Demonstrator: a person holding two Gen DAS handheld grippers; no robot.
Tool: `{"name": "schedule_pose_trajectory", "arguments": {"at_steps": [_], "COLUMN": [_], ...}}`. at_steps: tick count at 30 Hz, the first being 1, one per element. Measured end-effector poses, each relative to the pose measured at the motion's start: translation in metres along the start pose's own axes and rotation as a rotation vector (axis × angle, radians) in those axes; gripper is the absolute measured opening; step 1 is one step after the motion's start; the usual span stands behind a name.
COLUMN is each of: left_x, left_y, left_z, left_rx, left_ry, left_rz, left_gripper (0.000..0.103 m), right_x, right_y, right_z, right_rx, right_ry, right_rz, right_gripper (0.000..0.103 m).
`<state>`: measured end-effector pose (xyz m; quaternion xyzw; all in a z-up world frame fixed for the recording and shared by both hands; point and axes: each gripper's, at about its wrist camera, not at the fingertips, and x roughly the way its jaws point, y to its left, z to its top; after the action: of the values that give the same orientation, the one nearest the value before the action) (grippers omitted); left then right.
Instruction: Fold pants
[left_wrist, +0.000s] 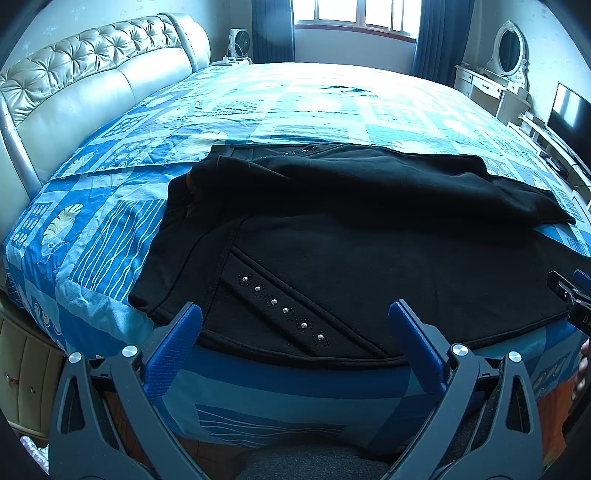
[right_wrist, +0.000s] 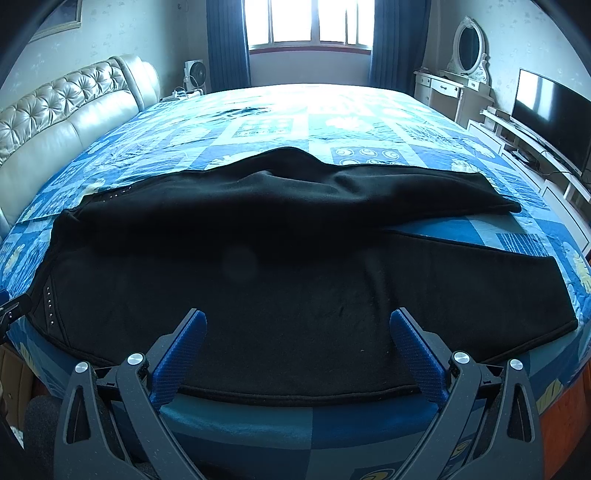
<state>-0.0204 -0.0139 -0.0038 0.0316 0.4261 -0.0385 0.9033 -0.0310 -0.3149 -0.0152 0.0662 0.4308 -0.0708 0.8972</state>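
Both grippers, left gripper (left_wrist: 295, 317) & right gripper (right_wrist: 297, 326), spread wide over pants (right_wrist: 258, 266).

Black pants (left_wrist: 332, 236) lie spread on a bed (left_wrist: 110, 229) with a blue patterned cover, waistband to the left, a studded pocket near the front edge. The left gripper (left_wrist: 295, 325) hovers at that edge, jaws wide apart, holding nothing. The right gripper (left_wrist: 570, 295) shows at the right border.
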Motion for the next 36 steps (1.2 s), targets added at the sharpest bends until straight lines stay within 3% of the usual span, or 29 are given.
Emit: {"name": "schedule_pose_trajectory", "arguments": {"at_steps": [15, 18, 22, 26, 31, 36], "left_x": [0.0, -0.002, -0.016, -0.012, 0.035, 0.106], "left_y": [-0.005, -0.003, 0.015, 0.056, 0.116, 0.162], "left_z": [-0.001, 0.001, 0.022, 0.051, 0.102, 0.152], "left_rx": [0.007, 0.014, 0.003, -0.034, -0.014, -0.065], "left_ry": [0.002, 0.01, -0.011, -0.027, 0.035, 0.115], "left_rz": [-0.006, -0.049, -0.127, -0.22, -0.287, -0.408], "left_gripper": [0.101, 0.101, 0.101, 0.101, 0.101, 0.101], "right_x": [0.001, -0.001, -0.015, -0.018, 0.015, 0.08], "right_y": [0.001, 0.002, 0.001, -0.013, -0.016, 0.002], "right_z": [-0.001, 0.001, 0.021, 0.055, 0.114, 0.165], "right_rx": [0.0, -0.009, -0.035, -0.008, -0.069, -0.182], "right_ry": [0.005, 0.008, -0.025, -0.051, -0.026, 0.068], "right_rz": [0.004, 0.019, 0.154, 0.349, 0.486, 0.518], "right_gripper": [0.099, 0.099, 0.099, 0.099, 0.099, 0.099]}}
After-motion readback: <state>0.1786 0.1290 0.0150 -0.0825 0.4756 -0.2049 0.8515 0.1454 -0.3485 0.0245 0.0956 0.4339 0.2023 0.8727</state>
